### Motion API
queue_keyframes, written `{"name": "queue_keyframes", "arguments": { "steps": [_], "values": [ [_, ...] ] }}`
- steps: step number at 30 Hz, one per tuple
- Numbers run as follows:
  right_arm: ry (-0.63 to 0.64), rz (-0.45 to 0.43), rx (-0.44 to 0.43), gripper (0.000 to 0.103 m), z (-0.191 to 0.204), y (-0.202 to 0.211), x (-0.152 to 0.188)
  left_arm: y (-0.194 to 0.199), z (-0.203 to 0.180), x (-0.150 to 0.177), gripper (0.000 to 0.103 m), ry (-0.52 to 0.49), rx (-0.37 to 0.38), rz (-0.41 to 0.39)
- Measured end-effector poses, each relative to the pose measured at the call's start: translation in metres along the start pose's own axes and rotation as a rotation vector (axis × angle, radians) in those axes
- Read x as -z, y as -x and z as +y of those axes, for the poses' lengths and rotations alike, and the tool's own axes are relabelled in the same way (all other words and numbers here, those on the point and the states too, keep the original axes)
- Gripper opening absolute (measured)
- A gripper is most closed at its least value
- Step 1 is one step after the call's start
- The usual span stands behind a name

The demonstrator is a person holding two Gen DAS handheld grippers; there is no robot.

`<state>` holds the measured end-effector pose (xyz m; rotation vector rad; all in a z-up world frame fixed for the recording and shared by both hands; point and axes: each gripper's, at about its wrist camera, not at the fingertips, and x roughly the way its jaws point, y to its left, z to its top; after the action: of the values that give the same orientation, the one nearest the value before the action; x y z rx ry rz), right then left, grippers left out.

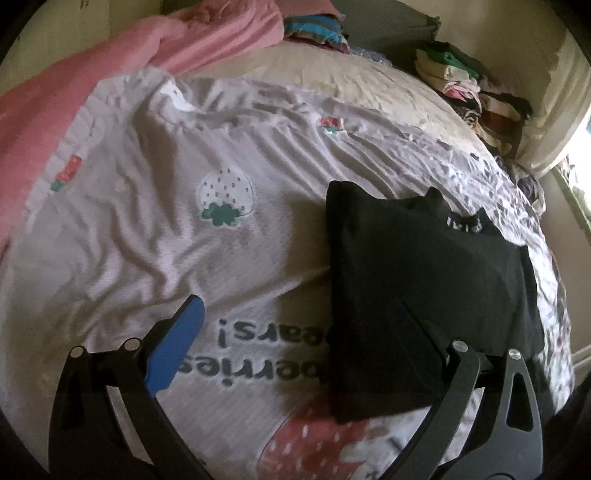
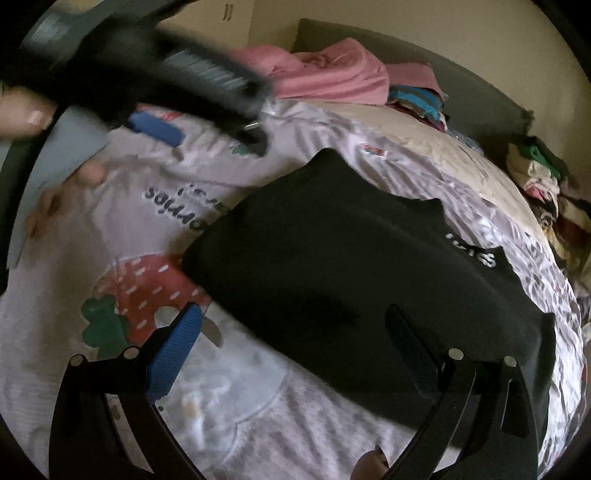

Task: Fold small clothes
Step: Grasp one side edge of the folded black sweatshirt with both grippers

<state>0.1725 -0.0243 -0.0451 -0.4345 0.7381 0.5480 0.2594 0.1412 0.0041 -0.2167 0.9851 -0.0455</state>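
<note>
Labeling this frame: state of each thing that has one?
black garment: folded, flat on bed
left claw: open, empty
right claw: open, empty
strawberry bedspread: spread out, wrinkled
pink blanket: bunched
clothes stack: folded, piled

1. The bedspread carries dark print, upside down and half covered: "...berries ...ears!".
2. The black garment bears small white letters near its neckline, too blurred to read.
</note>
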Motion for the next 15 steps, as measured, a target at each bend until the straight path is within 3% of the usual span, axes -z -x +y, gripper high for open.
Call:
{"name": "queue_keyframes", "arguments": {
  "steps": [15],
  "values": [
    [0.211, -0.008, 0.178, 0.099, 0.025, -0.042, -0.004, -0.050, 0.002, -0.024, 0.094, 0.115, 0.082, 0.072]
  ]
}}
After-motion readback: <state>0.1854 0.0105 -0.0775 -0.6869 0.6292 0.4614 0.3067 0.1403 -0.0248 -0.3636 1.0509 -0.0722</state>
